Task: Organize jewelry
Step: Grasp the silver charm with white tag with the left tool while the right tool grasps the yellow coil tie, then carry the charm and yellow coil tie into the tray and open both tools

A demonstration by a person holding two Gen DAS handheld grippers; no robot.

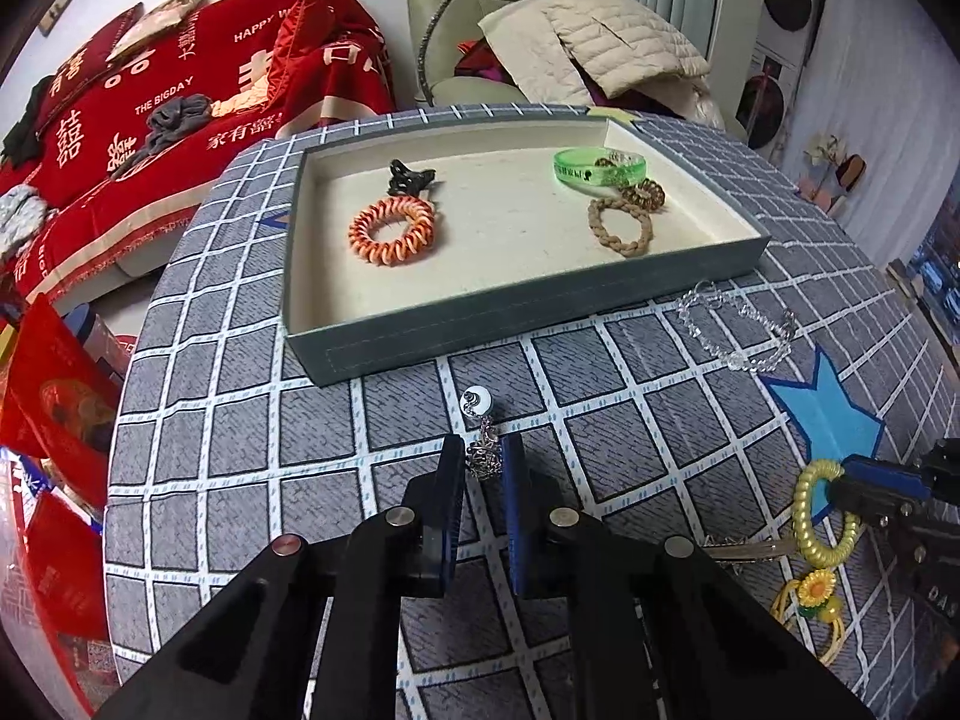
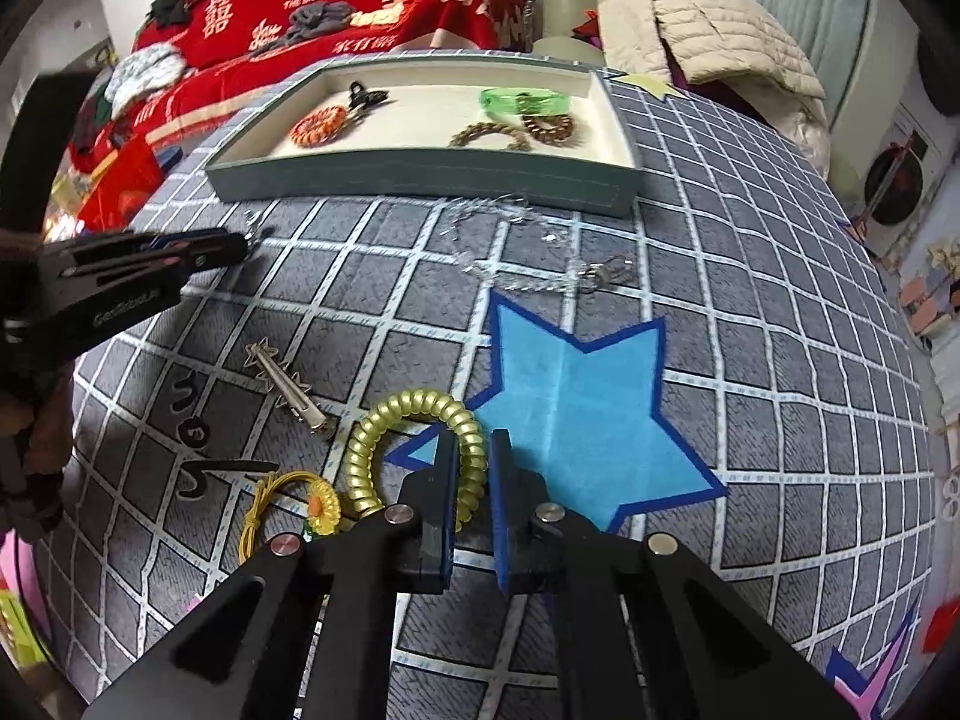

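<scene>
The silver chain earring [image 1: 483, 450] runs out of sight between the left gripper [image 1: 483, 457] fingers; the sunflower hair tie [image 1: 815, 597] is cut by the frame edge — the clear bead bracelet [image 2: 510, 240] blurs into the tablecloth [image 2: 750, 360].

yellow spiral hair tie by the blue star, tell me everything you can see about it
The yellow spiral hair tie is a closed ring of glossy coiled cord, plastic by the look of it, pale gold-yellow. It lies flat on the grey checked tablecloth, its far-right arc overlapping one point of the blue star. The right gripper is shut on its right side, one finger inside the ring and one outside. A small sunflower hair tie lies just beside it on the left; whether they touch is unclear.
</scene>
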